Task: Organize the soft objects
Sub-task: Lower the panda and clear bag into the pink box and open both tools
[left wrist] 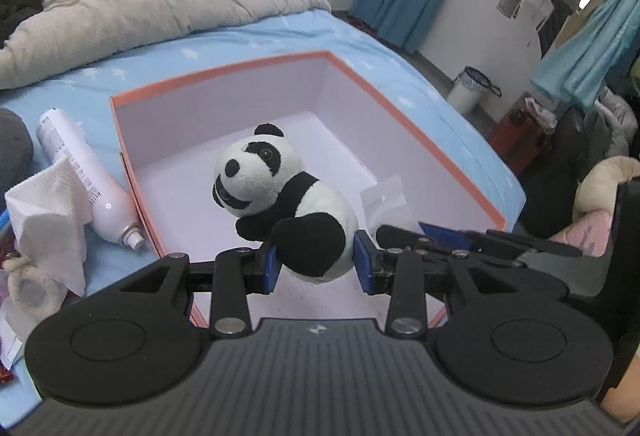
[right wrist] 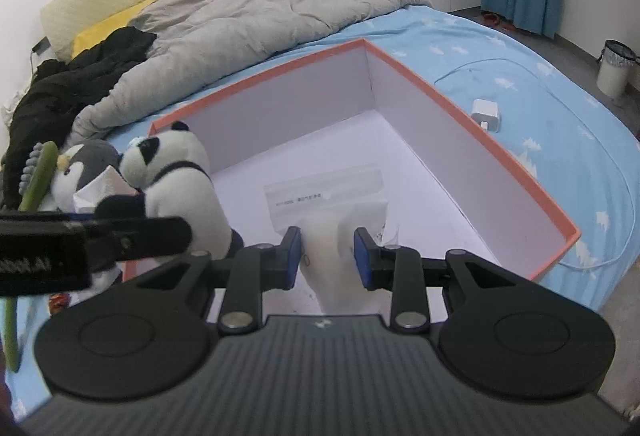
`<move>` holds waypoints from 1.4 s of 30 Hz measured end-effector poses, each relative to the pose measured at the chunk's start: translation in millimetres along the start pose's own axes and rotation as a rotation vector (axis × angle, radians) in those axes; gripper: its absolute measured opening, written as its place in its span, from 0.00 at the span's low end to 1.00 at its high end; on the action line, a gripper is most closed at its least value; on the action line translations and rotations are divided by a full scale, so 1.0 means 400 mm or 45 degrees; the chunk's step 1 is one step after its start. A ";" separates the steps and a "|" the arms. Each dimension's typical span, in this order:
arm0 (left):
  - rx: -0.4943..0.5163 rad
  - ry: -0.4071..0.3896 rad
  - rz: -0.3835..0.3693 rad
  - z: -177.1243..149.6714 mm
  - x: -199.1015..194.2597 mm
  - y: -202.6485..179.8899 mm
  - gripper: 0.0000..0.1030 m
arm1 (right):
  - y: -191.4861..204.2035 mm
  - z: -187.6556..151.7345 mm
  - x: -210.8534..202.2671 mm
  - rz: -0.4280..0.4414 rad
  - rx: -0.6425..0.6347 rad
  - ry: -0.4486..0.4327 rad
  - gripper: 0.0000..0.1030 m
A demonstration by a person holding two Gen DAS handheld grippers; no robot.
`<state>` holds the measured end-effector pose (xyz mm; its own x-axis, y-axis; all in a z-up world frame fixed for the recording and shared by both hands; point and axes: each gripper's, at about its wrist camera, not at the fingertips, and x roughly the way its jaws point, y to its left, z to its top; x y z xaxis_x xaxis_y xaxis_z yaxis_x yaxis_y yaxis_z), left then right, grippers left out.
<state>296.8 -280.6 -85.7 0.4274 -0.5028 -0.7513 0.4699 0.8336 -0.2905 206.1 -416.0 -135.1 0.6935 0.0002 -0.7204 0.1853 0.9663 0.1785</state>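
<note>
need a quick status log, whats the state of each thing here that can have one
left tongs: shut on the panda plush
panda plush: gripped by its rear, held above the box
right tongs: shut on the clear bag
clear bag: pinched at its near end, over the box floor
orange box: open, no lid on
white bottle: lying on its side beside the box
penguin plush: outside the box

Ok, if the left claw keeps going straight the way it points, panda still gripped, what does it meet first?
Probably the white floor of the orange-rimmed cardboard box; the left claw holds the black-and-white plush panda over it, though depth is unclear.
</note>
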 end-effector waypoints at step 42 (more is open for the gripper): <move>-0.139 -0.529 0.239 -0.301 -0.683 0.063 0.76 | 0.266 -0.097 -0.474 0.283 -0.189 -0.395 0.55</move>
<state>99.0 -94.5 41.1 0.7808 -0.3714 -0.5025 0.2803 0.9269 -0.2495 67.5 -303.2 -5.6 0.8866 0.1575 -0.4350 -0.0796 0.9782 0.1919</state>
